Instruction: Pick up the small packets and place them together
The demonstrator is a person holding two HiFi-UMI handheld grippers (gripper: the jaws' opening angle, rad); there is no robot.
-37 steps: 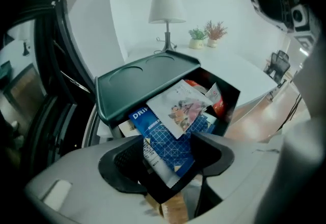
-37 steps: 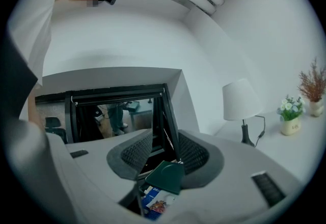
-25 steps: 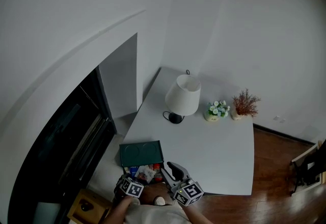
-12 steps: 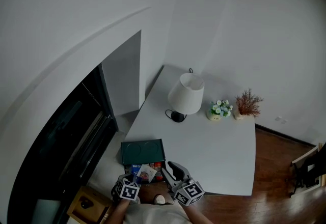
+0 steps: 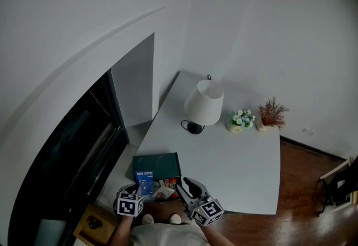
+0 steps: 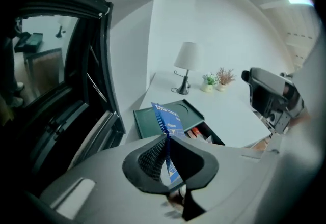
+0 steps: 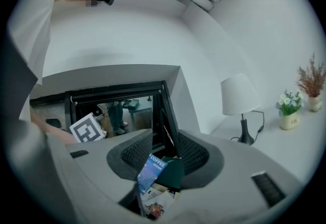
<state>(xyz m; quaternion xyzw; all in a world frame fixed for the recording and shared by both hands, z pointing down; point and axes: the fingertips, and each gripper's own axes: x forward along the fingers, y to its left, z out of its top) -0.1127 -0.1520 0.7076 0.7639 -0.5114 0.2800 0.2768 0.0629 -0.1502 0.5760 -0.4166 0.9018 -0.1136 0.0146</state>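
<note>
A blue drip-coffee packet [image 6: 168, 121] stands edge-up between the pads of my left gripper [image 6: 167, 141], whose jaws have just been closing on it. In the head view the blue packet [image 5: 145, 180] hangs over the open box of packets [image 5: 163, 190] at the table's near left corner, with my left gripper [image 5: 141, 190] beneath it. My right gripper [image 5: 187, 185] hovers beside the box. Its jaws stand apart with nothing between them. Through my right gripper [image 7: 164, 154] I see the blue packet [image 7: 151, 171] and loose packets [image 7: 155, 202] below.
The box's dark green lid [image 5: 156, 165] stands open behind the packets. A white lamp [image 5: 204, 104], a small flower pot [image 5: 239, 120] and a dried plant [image 5: 271, 114] stand at the far side of the white table [image 5: 235, 166]. A dark window frame [image 5: 72, 150] runs along the left.
My left gripper has shut on the blue packet and risen out of the box, shifting left. The right gripper has stayed where it was.
</note>
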